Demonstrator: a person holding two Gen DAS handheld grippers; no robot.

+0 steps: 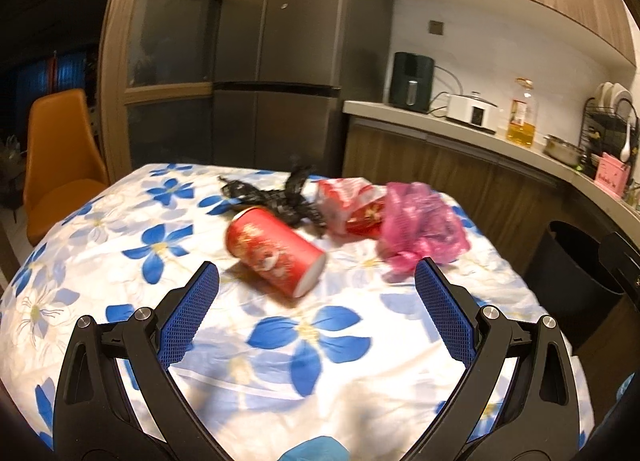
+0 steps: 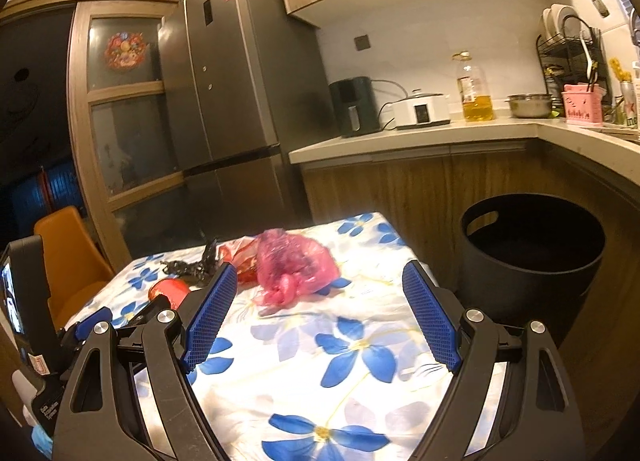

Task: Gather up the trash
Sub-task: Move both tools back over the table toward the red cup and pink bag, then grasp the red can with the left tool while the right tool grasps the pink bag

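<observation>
Both the left gripper [image 1: 317, 273] and right gripper [image 2: 320, 281] stand spread and empty. The left should straddle the toppled red cylindrical can [image 1: 276, 251] across its width; the right should pinch the crumpled pink plastic bag [image 2: 294, 265] before the round black bin [image 2: 532, 257].

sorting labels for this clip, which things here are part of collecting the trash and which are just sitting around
Part of the job:
- red can, on its side
- pink plastic bag
- red and white wrapper
- black crumpled bag
- black bin beside the table

Just sitting around:
- oil bottle
- air fryer
- white cooker
- metal pot
- dish rack
- orange chair
</observation>
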